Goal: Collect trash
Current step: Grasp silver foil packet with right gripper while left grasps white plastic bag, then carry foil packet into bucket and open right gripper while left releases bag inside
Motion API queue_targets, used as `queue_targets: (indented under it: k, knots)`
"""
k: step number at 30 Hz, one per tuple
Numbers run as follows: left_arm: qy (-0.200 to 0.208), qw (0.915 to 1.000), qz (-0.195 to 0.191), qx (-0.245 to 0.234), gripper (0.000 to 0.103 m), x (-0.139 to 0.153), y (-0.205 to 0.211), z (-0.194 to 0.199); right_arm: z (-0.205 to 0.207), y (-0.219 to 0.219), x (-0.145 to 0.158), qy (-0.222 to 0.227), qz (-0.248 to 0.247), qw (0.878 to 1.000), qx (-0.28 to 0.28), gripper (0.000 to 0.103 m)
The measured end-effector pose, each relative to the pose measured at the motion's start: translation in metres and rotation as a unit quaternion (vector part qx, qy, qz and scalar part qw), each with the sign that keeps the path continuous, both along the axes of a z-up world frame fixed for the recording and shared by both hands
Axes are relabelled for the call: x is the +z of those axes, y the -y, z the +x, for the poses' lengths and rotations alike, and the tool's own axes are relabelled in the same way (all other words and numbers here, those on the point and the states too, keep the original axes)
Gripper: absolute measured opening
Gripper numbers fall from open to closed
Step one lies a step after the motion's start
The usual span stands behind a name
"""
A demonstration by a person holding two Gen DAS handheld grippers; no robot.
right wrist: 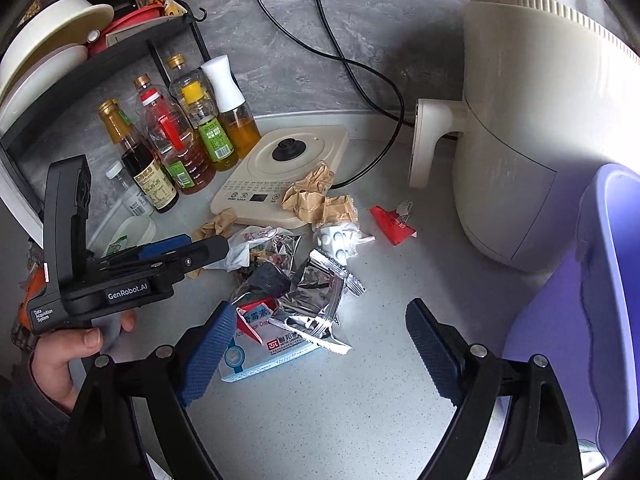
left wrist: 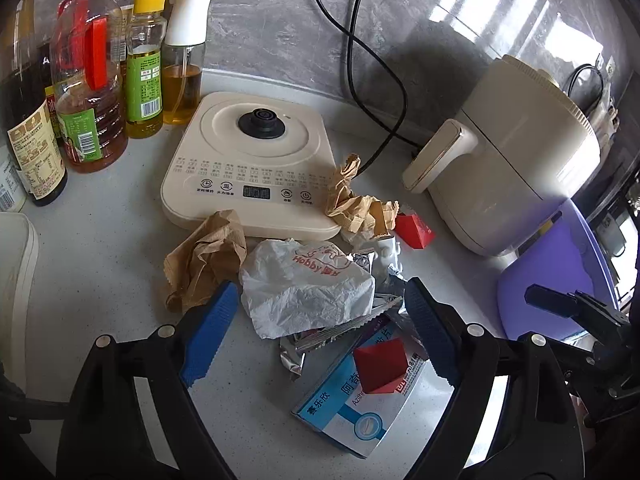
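Note:
A heap of trash lies on the grey counter. In the left wrist view my left gripper [left wrist: 320, 320] is open, its blue fingers on either side of a white "Hobby" wrapper [left wrist: 304, 284]. Silver foil [left wrist: 380, 300], a red wrapper [left wrist: 382, 364] and a blue-white medicine box [left wrist: 360, 412] lie just below it. Crumpled brown paper lies left [left wrist: 204, 260] and behind [left wrist: 356, 200]. In the right wrist view my right gripper [right wrist: 320, 344] is open above the medicine box [right wrist: 272, 356] and silver foil bag [right wrist: 316, 300]. A red wrapper [right wrist: 390, 220] lies further back.
A cream induction base [left wrist: 248, 160] sits behind the heap, with oil and sauce bottles [left wrist: 92, 80] at left. A cream air fryer [right wrist: 532, 120] stands at right with black cords [right wrist: 360, 80]. A purple bin [right wrist: 592, 300] is at the right edge. A dish rack [right wrist: 60, 48] holds bowls.

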State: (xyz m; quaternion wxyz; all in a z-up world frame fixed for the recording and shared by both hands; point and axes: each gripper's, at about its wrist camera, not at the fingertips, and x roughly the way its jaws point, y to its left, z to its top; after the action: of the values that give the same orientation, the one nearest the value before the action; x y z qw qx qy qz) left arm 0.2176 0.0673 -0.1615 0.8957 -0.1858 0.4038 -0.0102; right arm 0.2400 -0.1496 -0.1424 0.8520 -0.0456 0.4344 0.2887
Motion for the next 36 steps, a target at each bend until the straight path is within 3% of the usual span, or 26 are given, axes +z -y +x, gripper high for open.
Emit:
queue_targets:
  k: [8,11,13,16,17,19,21,24,36]
  knots:
    - [0.003,1.0000,-0.008,0.000,0.083,-0.017,0.004,0.024,0.036,-0.020,-0.028,-0.042,-0.022,0.999,0.001,0.085]
    - [0.001,0.9999,-0.012,0.003,0.067,-0.021,0.004,0.026,0.044,-0.028,-0.043,-0.065,-0.024,0.998,0.008,0.085]
    - [0.002,0.9997,-0.023,0.010,0.046,-0.021,0.002,0.024,0.048,-0.033,-0.051,-0.080,-0.024,0.996,0.016,0.085]
    - [0.008,0.9996,-0.023,0.016,0.024,-0.017,0.000,0.020,0.051,-0.036,-0.061,-0.099,-0.021,0.995,0.024,0.084]
    - [0.010,0.9996,-0.022,0.017,0.022,-0.014,0.000,0.018,0.052,-0.037,-0.065,-0.107,-0.018,0.994,0.025,0.081]
    - [0.014,0.9996,-0.018,0.016,0.012,-0.010,0.000,0.014,0.055,-0.038,-0.071,-0.125,-0.018,0.992,0.028,0.065]
    - [0.017,0.9997,-0.014,0.014,0.009,-0.004,0.001,0.011,0.056,-0.038,-0.077,-0.146,-0.020,0.989,0.033,0.050]
    - [0.030,0.9994,-0.015,0.009,0.007,0.006,0.004,0.002,0.052,-0.036,-0.073,-0.139,-0.017,0.989,0.040,0.040]
    - [0.092,0.9952,0.019,0.031,0.006,0.073,0.024,-0.050,0.021,-0.004,-0.012,-0.063,0.027,0.996,0.050,0.040]
